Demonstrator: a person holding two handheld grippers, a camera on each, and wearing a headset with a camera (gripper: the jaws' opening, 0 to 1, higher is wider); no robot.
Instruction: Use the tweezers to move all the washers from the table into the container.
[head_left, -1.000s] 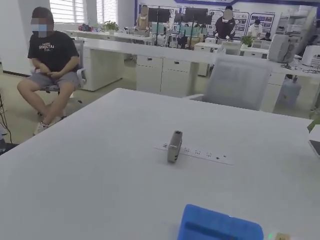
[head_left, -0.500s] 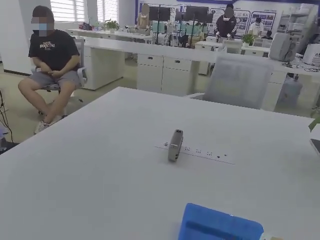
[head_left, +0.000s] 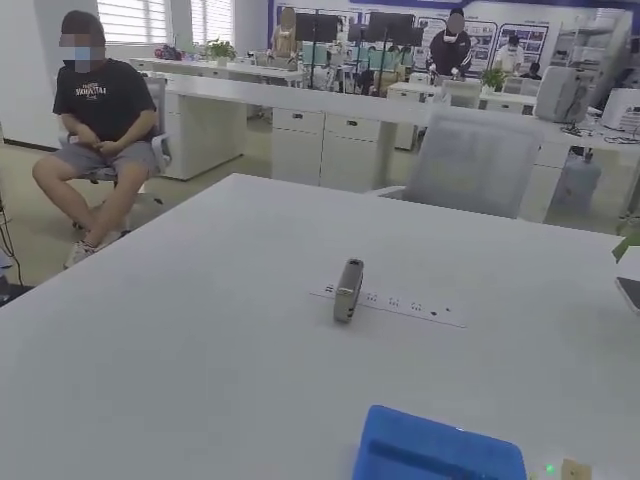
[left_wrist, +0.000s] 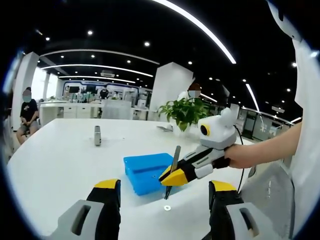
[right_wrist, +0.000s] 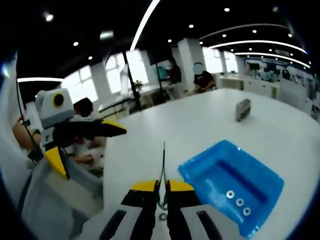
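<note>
The blue container (right_wrist: 200, 175) sits on the white counter (head_left: 200, 350) just ahead and to the right of the right claw (right_wrist: 162, 192), open side up, with three washers (right_wrist: 239, 201) lying in a short row on its floor near the corner closest to that claw. The right claw is closed down to a narrow slit and pinches the tweezers (right_wrist: 163, 160) between its yellow-tipped jaws. In the left gripper view the tweezers stand steeply, their thin points down at the counter beside the container's near wall. One loose washer (left_wrist: 167, 207) lies flat on the counter just below those points; whether the points touch it cannot be told. The left claw (left_wrist: 164, 185) is spread wide and holds nothing, its two jaws well apart on either side of the loose washer and the right claw's tip, hovering short of them. Beyond the container the counter runs bare and broad to a power strip (head_left: 400, 303) with a grey adapter (head_left: 347, 290) standing on it, well apart from both claws. In the right gripper view the counter's edge passes close on the left of the right claw, with the left claw hanging out past that edge.
</note>
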